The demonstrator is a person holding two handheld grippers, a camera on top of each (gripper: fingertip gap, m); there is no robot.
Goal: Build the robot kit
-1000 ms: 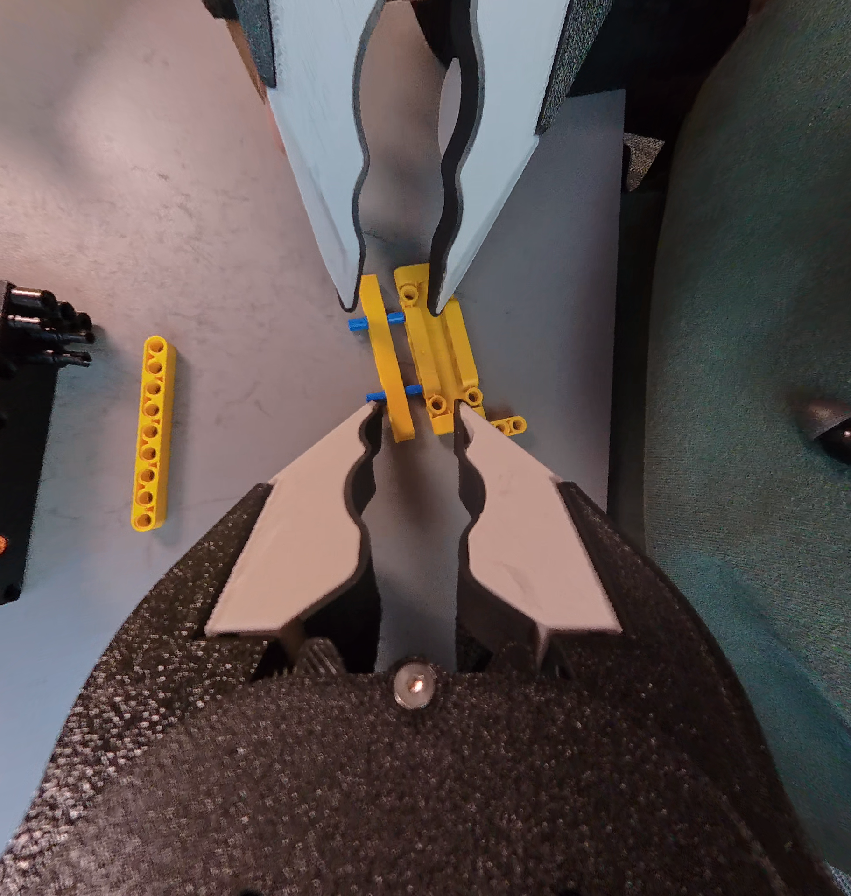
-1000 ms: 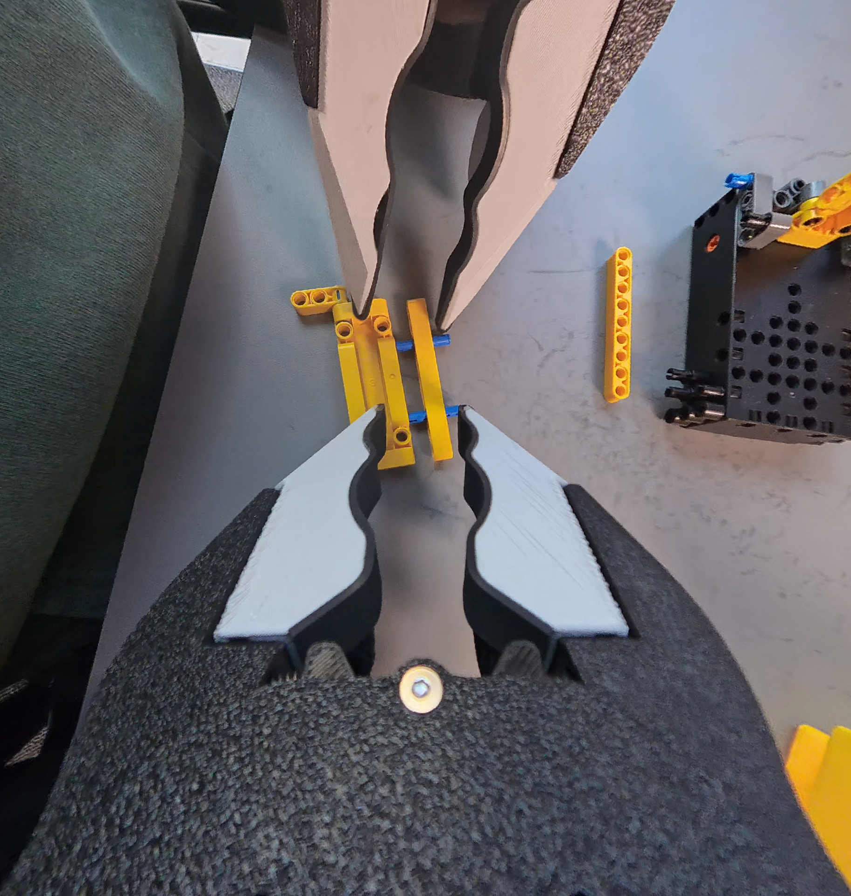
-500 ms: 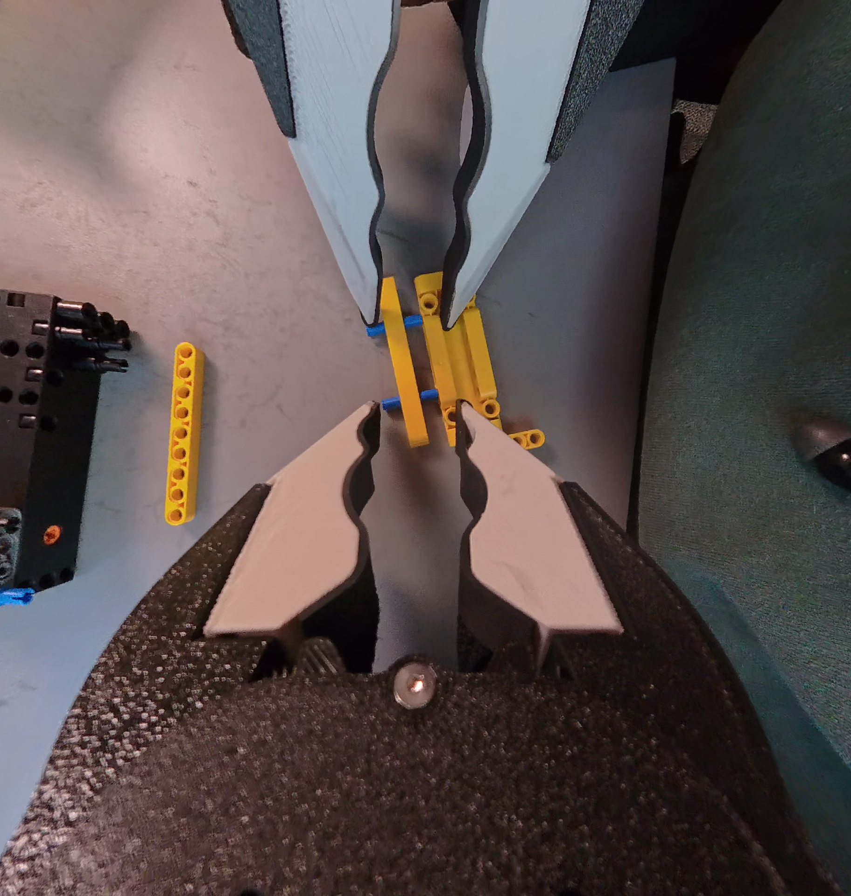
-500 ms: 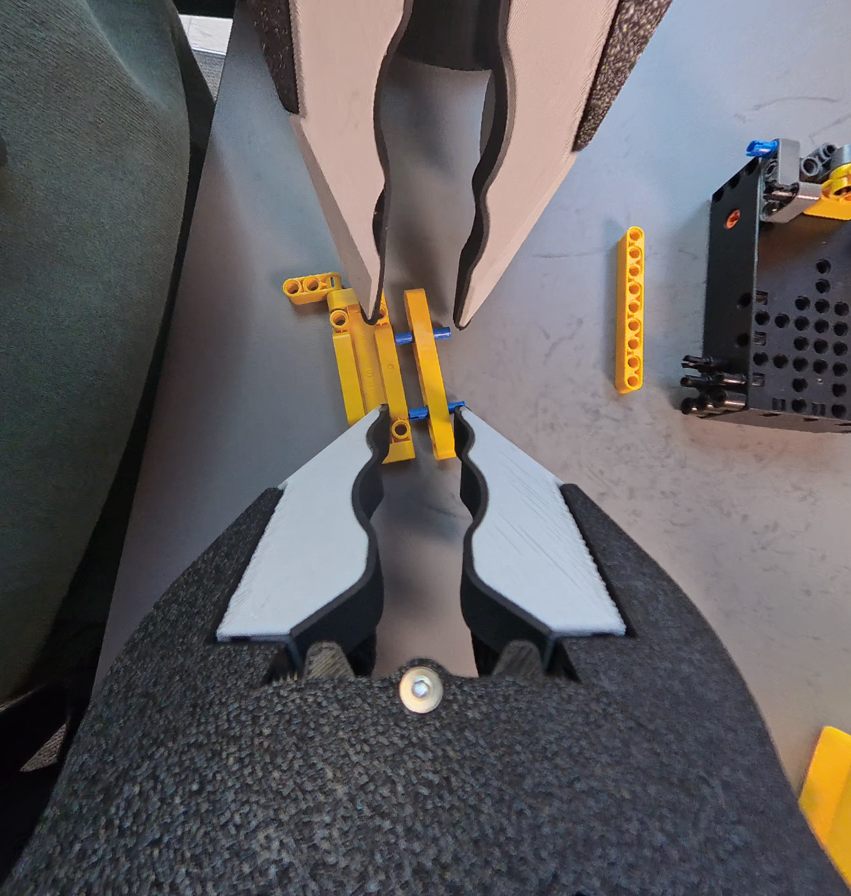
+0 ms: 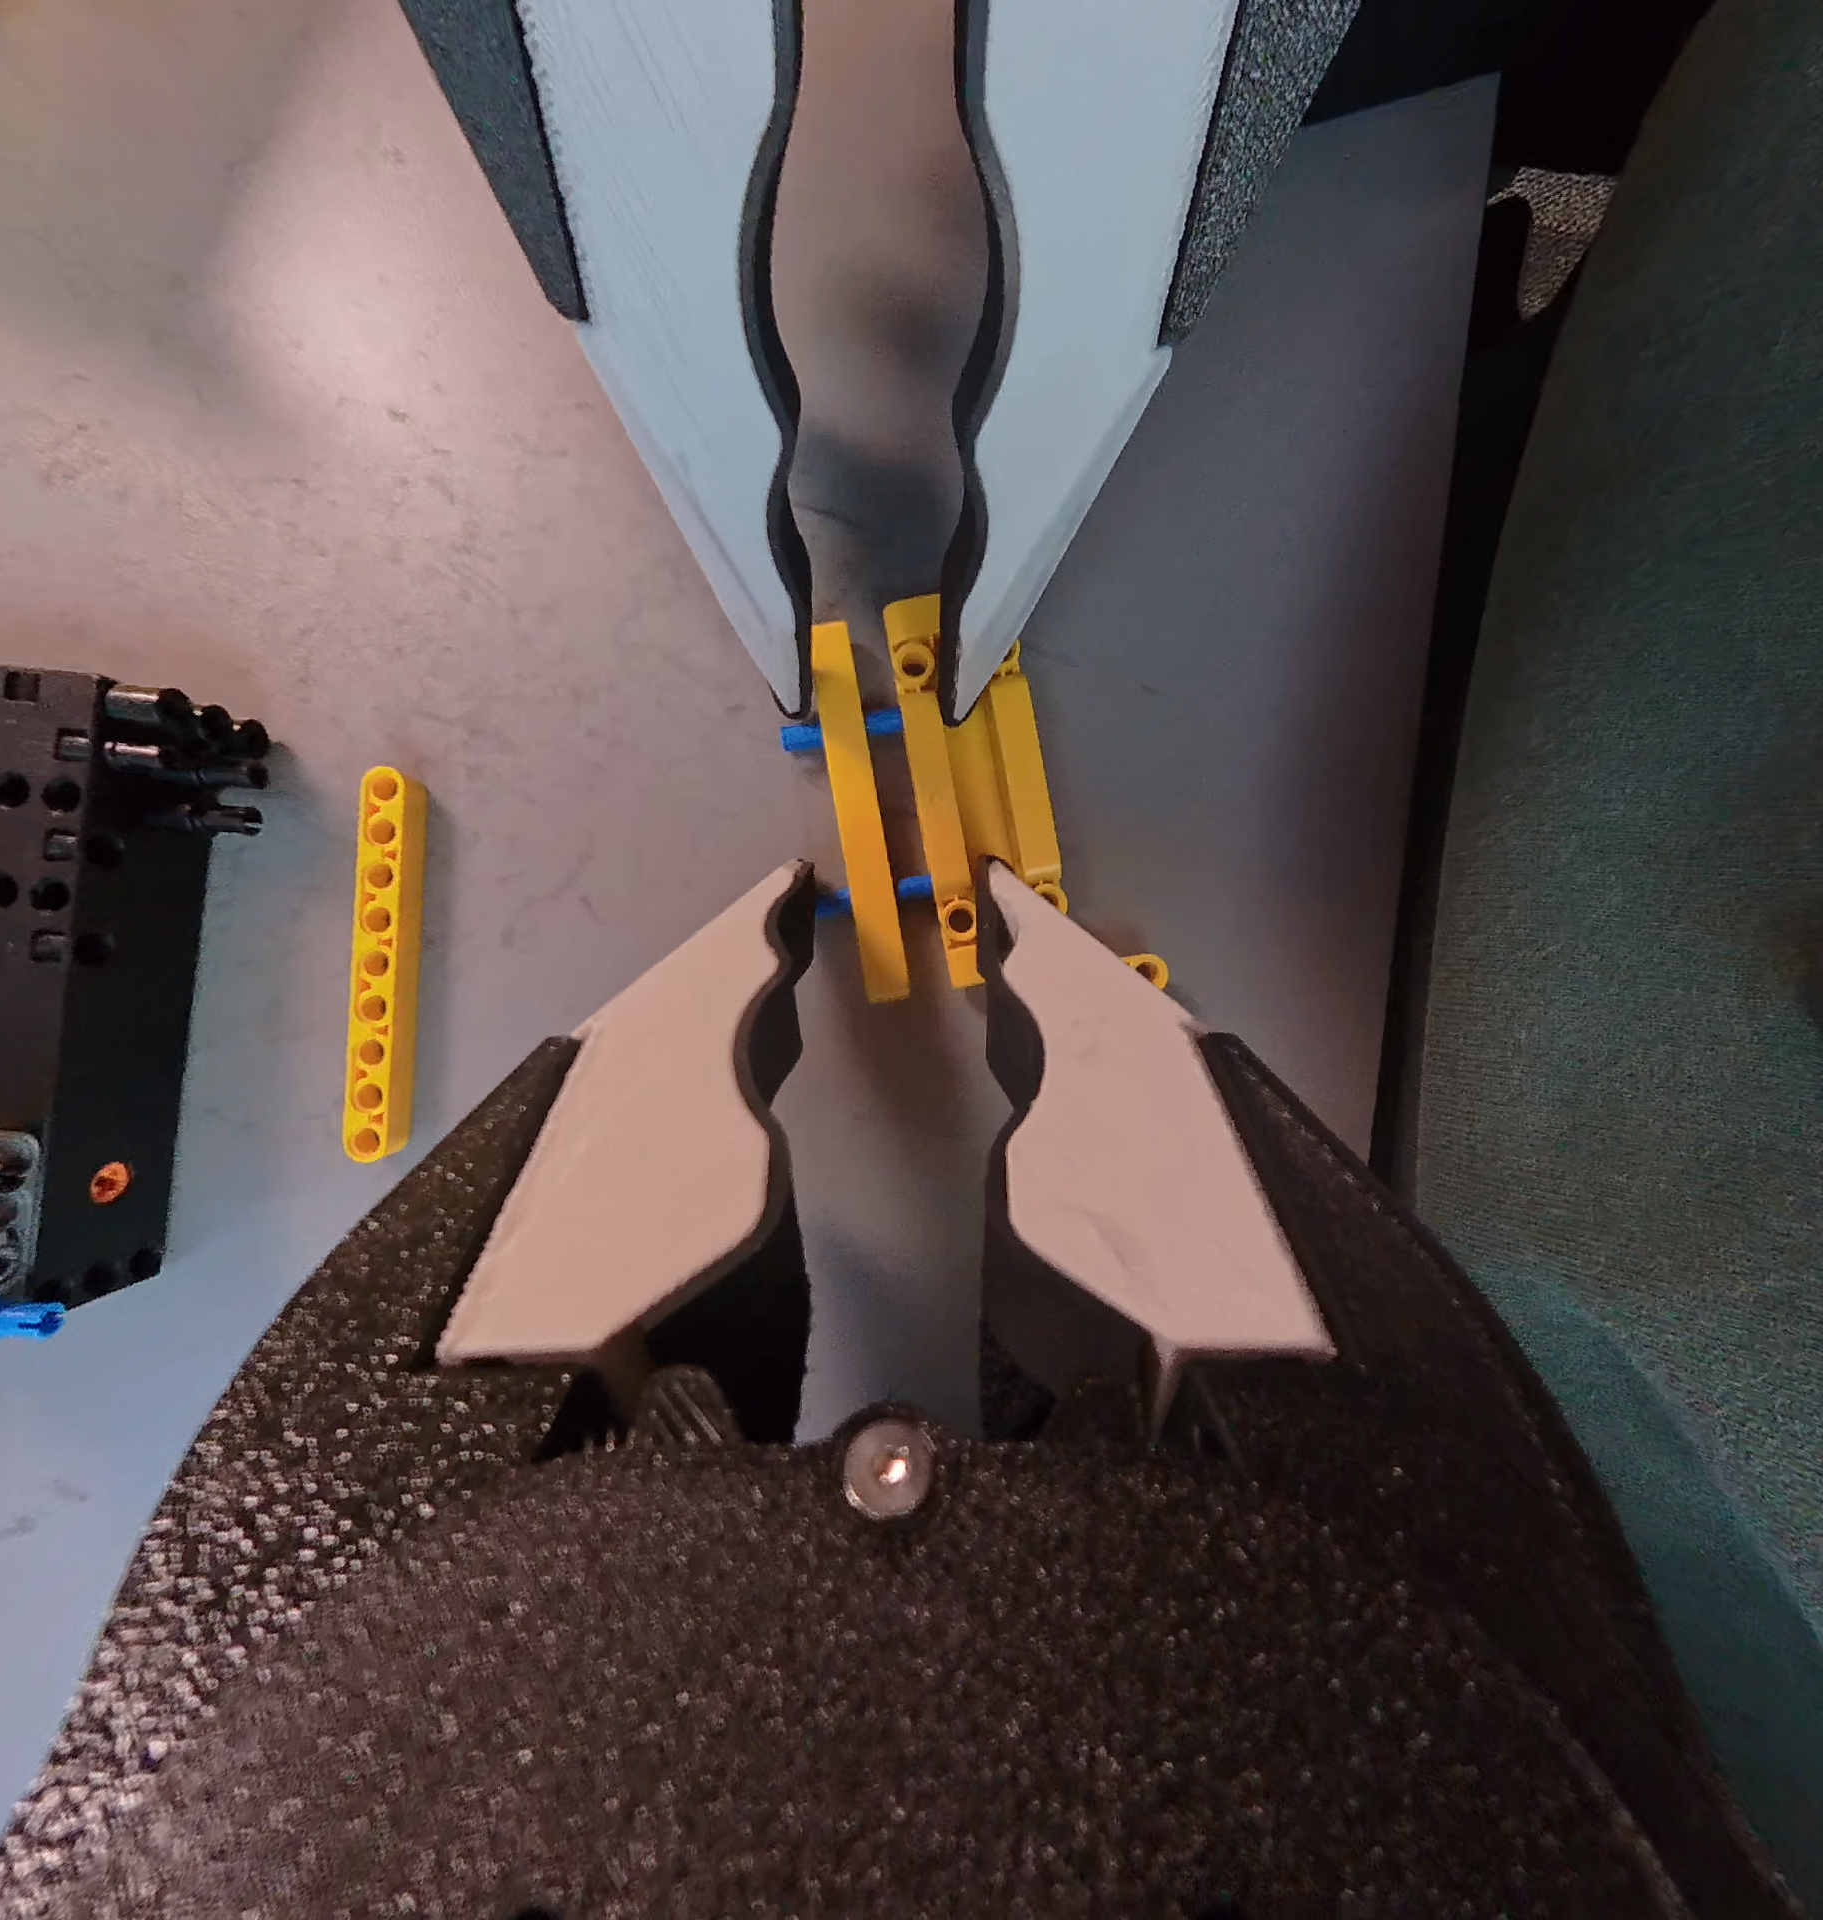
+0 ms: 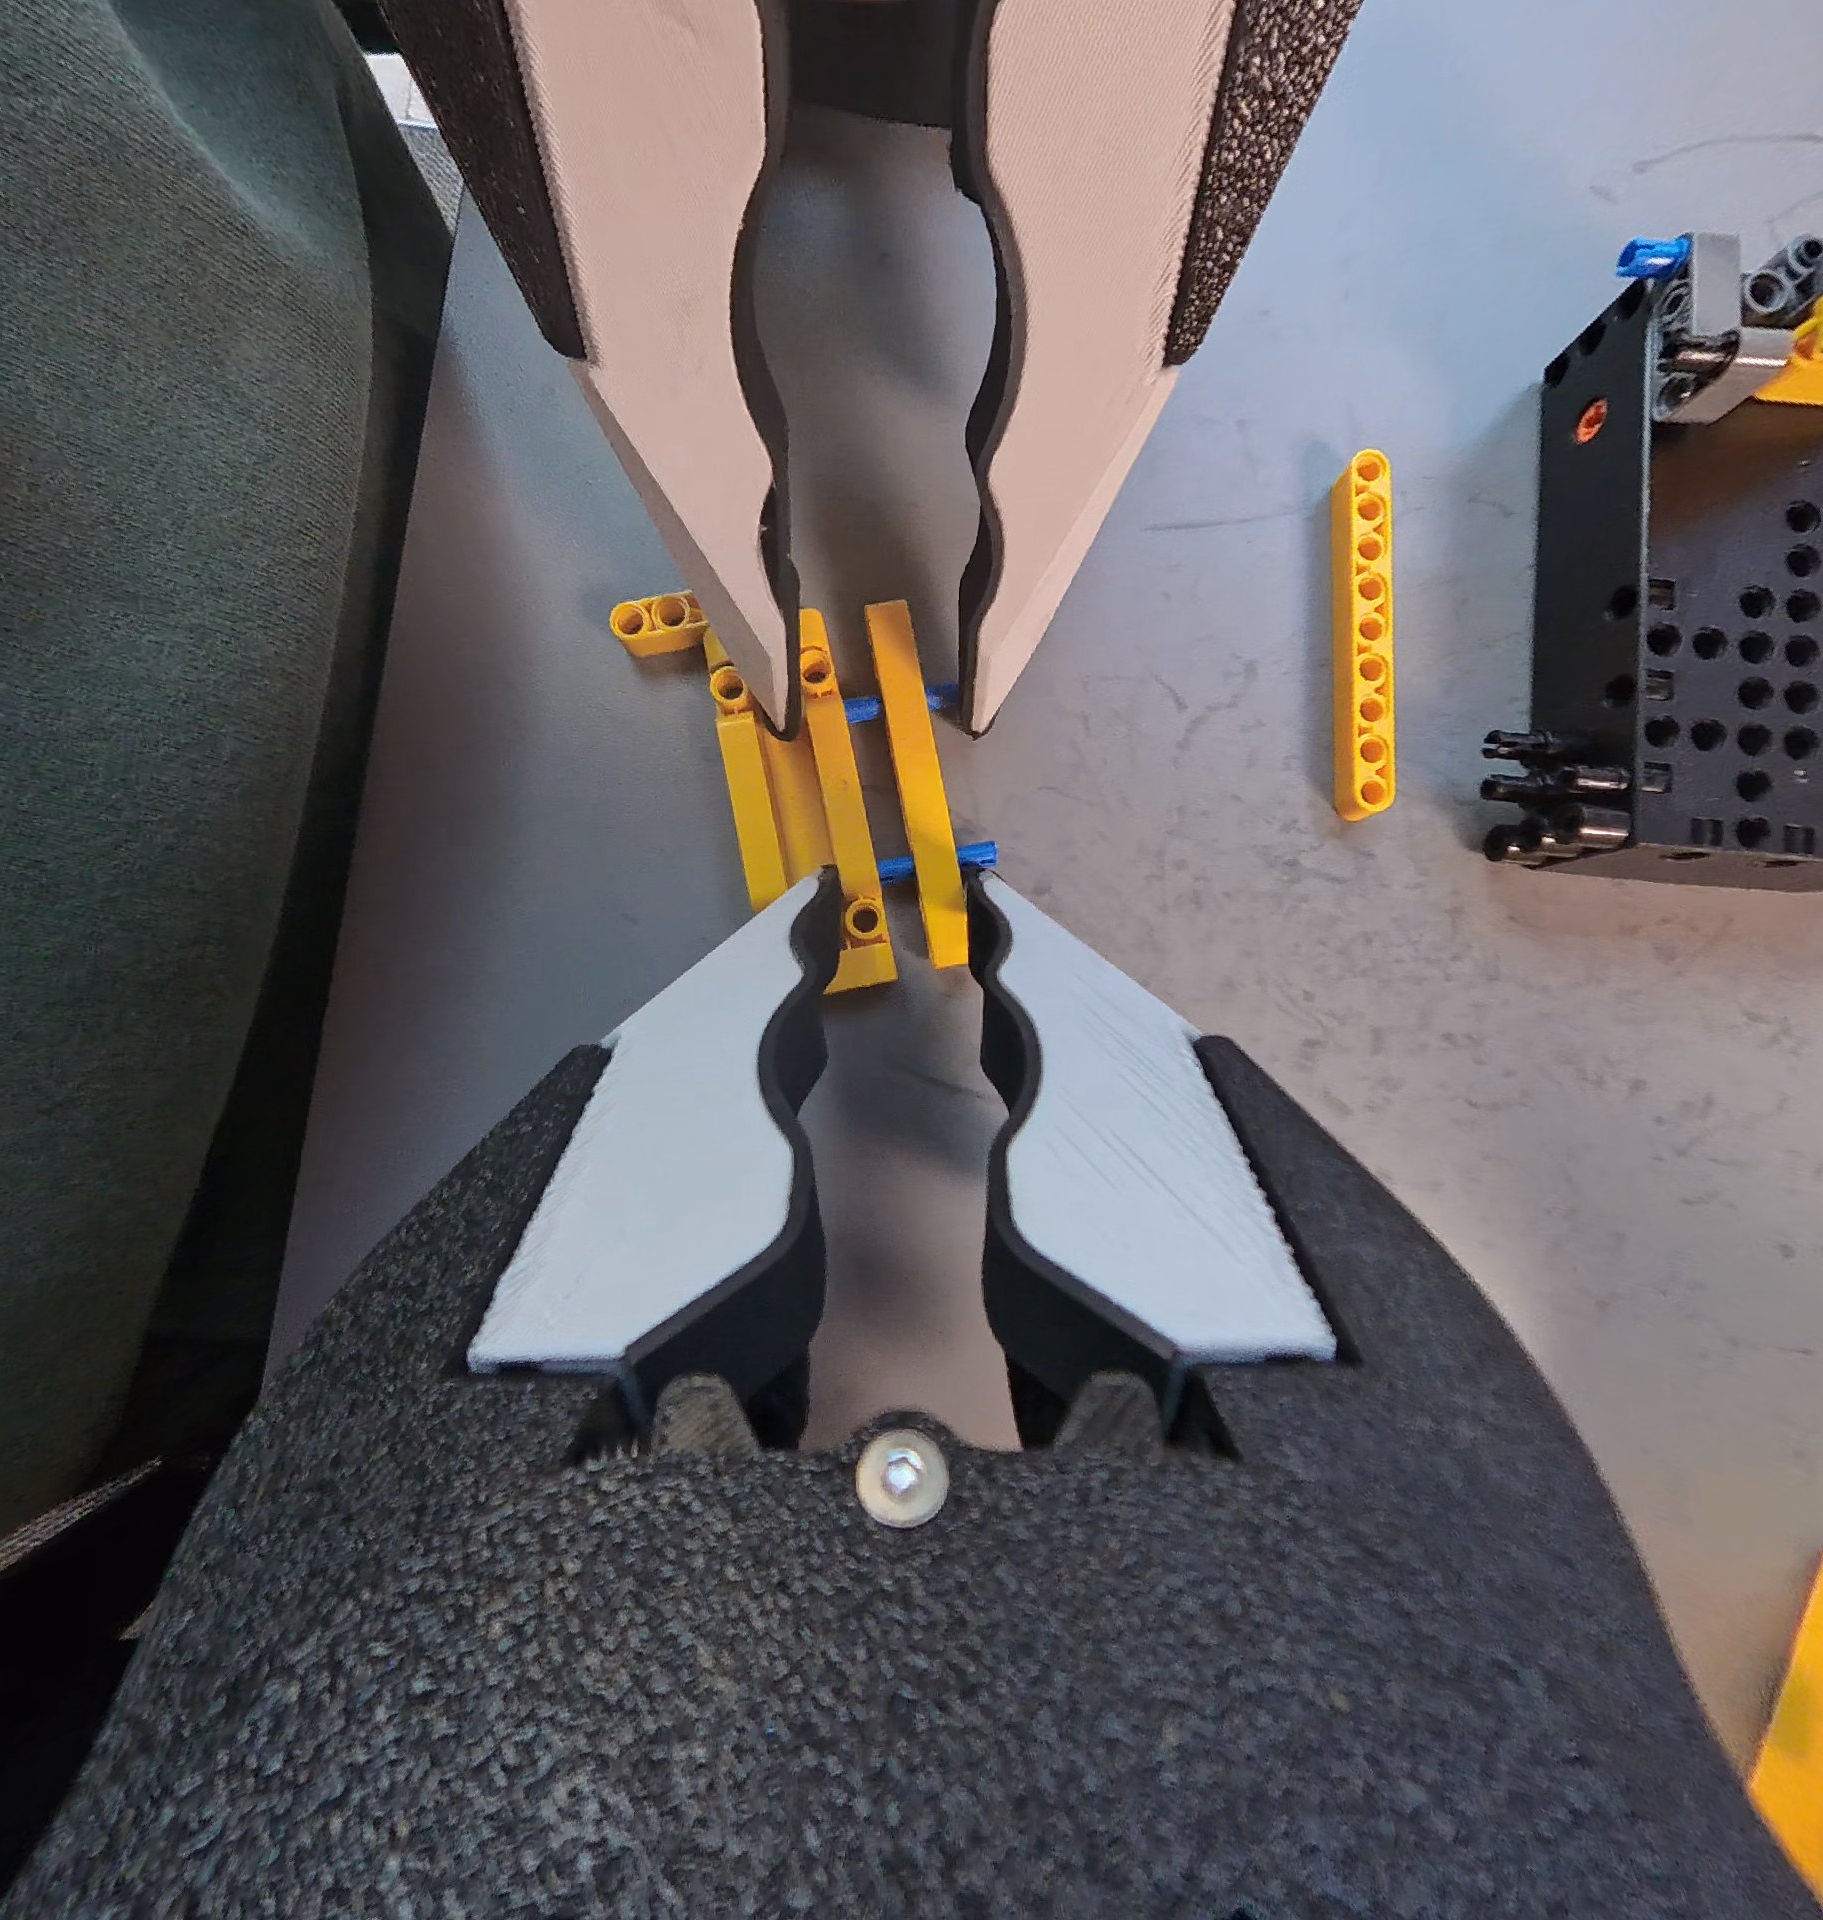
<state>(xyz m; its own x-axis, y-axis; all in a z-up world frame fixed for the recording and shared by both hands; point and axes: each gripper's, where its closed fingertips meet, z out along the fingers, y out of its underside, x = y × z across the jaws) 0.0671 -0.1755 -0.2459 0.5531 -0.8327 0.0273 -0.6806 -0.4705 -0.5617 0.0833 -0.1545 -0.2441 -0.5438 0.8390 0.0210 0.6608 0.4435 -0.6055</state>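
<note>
A yellow assembly [image 5: 974, 790] lies on the grey table near its edge: a thick block and a thin beam [image 5: 865, 831] joined by two blue pins, with a gap between them. My left gripper [image 5: 899, 883] grips its near end, one tip at a blue pin end and the other against the block. My right gripper [image 5: 876, 717] comes from the opposite side and grips the far end. In the right wrist view the right gripper [image 6: 902, 883] pinches the assembly [image 6: 803, 790] and the left gripper [image 6: 878, 727] straddles the other end.
A loose yellow holed beam [image 5: 384, 961] [image 6: 1364, 634] lies beside a black perforated block [image 5: 55, 935] [image 6: 1717, 665] with pins. A short yellow piece [image 6: 658, 621] lies by the assembly. A green upholstered seat [image 5: 1665, 935] [image 6: 159, 623] borders the table edge. A yellow part [image 6: 1821, 1745] shows at the corner. Less than 4 cm separates the two grippers' tips. From the left gripper's tips to the green upholstered seat [image 6: 159, 623] is close to 9 cm. Seen from the left wrist view [image 5: 1606, 829] as well.
The right gripper's fingers have drawn closer together around the assembly. The left gripper's opening is about the same. Both views have shifted slightly; the assembly stays in place.
</note>
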